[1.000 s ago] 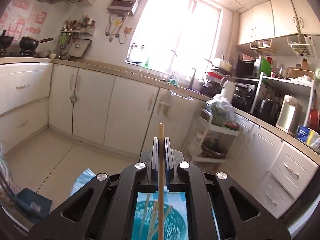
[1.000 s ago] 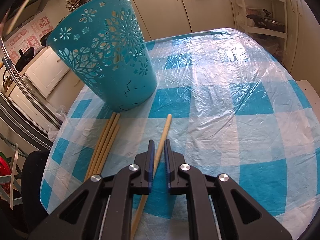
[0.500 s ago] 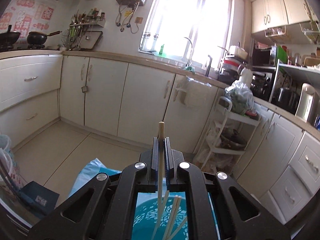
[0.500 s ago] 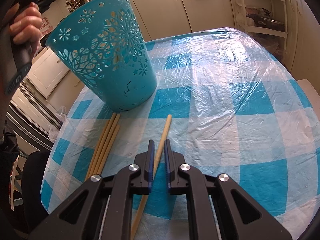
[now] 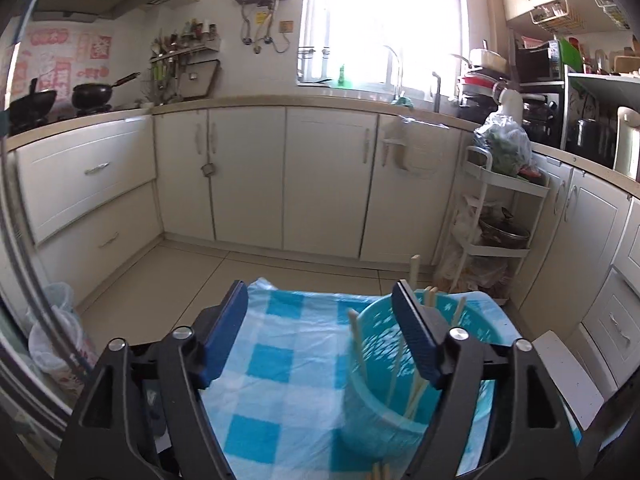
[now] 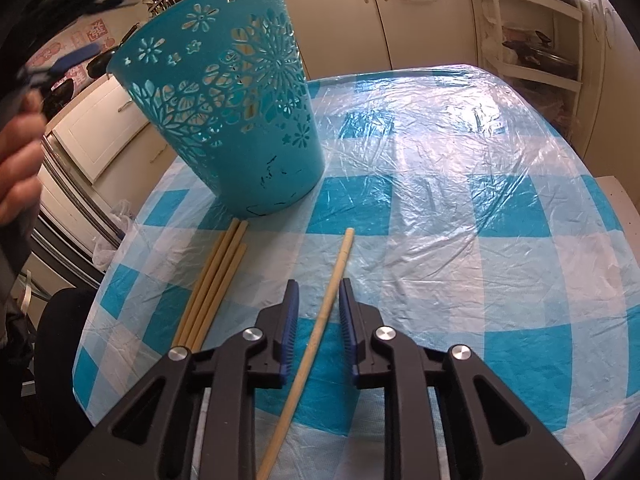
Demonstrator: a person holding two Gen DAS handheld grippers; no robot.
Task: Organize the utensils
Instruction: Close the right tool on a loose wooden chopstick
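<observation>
A teal cut-out basket [image 6: 240,120] stands on the blue-checked table [image 6: 460,200]. In the left wrist view the basket [image 5: 384,396] holds several wooden chopsticks [image 5: 358,344]. My left gripper [image 5: 320,308] is open and empty, just above and left of the basket's rim. My right gripper [image 6: 316,300] is open, low over the table, its jaws either side of a single chopstick [image 6: 320,316] without touching it. Three more chopsticks [image 6: 214,280] lie side by side to its left, near the basket's base.
The table is covered in crinkled clear plastic. White kitchen cabinets [image 5: 320,176] and a tiered white trolley [image 5: 496,216] stand beyond the table. A black chair back [image 6: 60,344] is at the table's left edge. The left hand [image 6: 20,160] shows at the far left of the right wrist view.
My left gripper opened and let go of its chopstick, which now stands in the basket; its view tipped down. My right gripper's jaws have spread wider around the single chopstick.
</observation>
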